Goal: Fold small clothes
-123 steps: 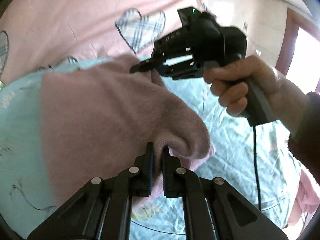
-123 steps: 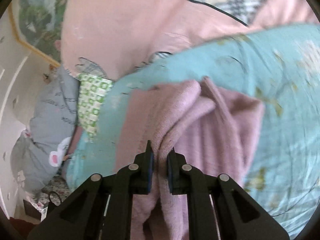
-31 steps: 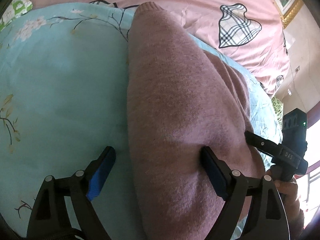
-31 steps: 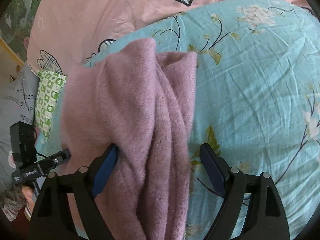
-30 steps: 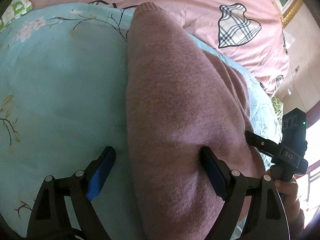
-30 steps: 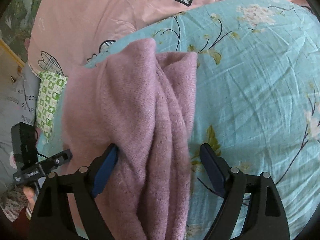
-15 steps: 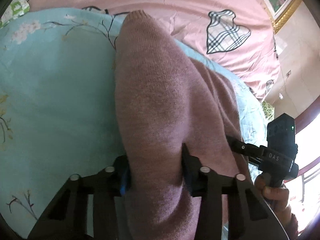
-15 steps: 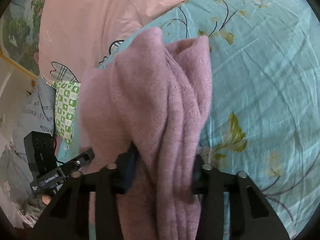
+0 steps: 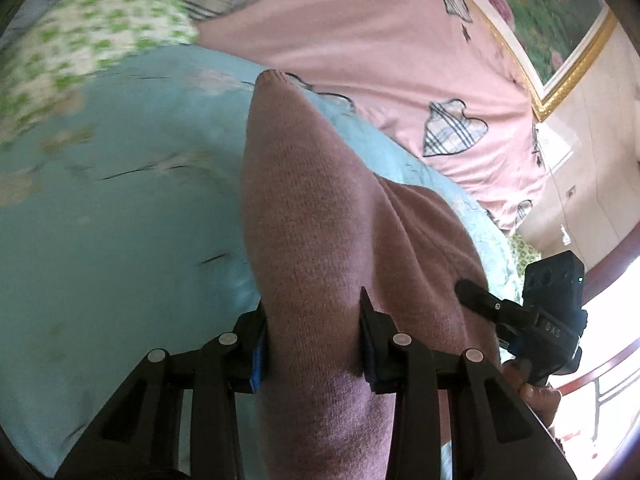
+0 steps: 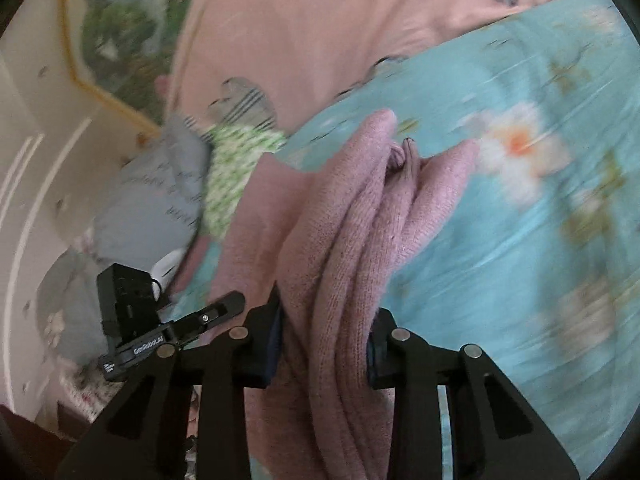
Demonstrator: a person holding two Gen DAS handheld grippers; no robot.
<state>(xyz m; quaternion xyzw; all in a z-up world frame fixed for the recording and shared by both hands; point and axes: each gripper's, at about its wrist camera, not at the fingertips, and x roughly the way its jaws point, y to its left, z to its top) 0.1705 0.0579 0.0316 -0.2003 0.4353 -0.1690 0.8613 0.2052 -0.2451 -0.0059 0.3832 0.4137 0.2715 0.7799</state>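
two grippers both clamp the same pink sweater [image 9: 316,264], which runs up the middle of each frame in a thick folded bundle lying on a light blue flowered blanket [image 9: 120,220]. in the left wrist view the left gripper [image 9: 314,332], at the bottom centre, has its jaws closed partway onto a rounded fold of the sweater, the knit bulging up between the pads, and the far tip of the garment reaches the upper middle of the frame. the right gripper [image 9: 516,316] shows at the right edge there, pressed against the sweater's side. in the right wrist view that gripper [image 10: 324,340] pinches several stacked layers of the sweater [image 10: 360,248] at the bottom centre, jaws drawn in tight on the cloth, while the left gripper [image 10: 168,324] sits at the lower left. a pink sheet with plaid hearts [image 9: 400,52] fills the upper part of the left view, beyond the blanket. a green and white patterned cloth [image 9: 80,48] lies at the upper left, and a gold-framed flower picture [image 9: 560,20] hangs at the upper right on a cream wall. a grey pillow [image 10: 152,200] sits at the left of the right view, which is blurred.
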